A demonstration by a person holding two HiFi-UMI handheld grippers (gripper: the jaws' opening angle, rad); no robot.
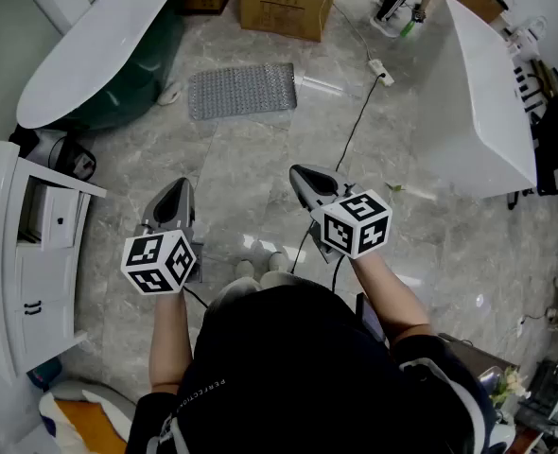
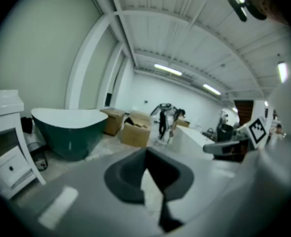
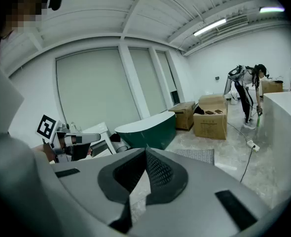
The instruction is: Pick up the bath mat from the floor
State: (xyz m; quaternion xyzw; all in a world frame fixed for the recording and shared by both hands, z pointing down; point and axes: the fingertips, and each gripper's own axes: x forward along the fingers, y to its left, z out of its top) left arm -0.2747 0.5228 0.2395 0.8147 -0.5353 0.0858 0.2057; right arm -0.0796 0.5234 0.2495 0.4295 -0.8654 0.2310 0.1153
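Now the left tongs (image 1: pixel 178 187) and right tongs (image 1: pixel 299 171) are both pinched closed, empty; the bath mat (image 1: pixel 242 90) lies on the floor (image 1: pixel 246 183) well ahead, squarely between them, long side crosswise, neither clearly nearer.

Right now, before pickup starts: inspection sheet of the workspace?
Surface: grey marble floor.
Job's things: bath mat flat on the floor, ahead of both grippers, untouched.
Clutter: cardboard boxes beyond the mat.
Grippers: left gripper and right gripper both shut, empty, held above the floor.
Cables: black cable runs from a power strip toward the person's feet.
Surroundings: green bathtub, white cabinet, white unit; another person far off.
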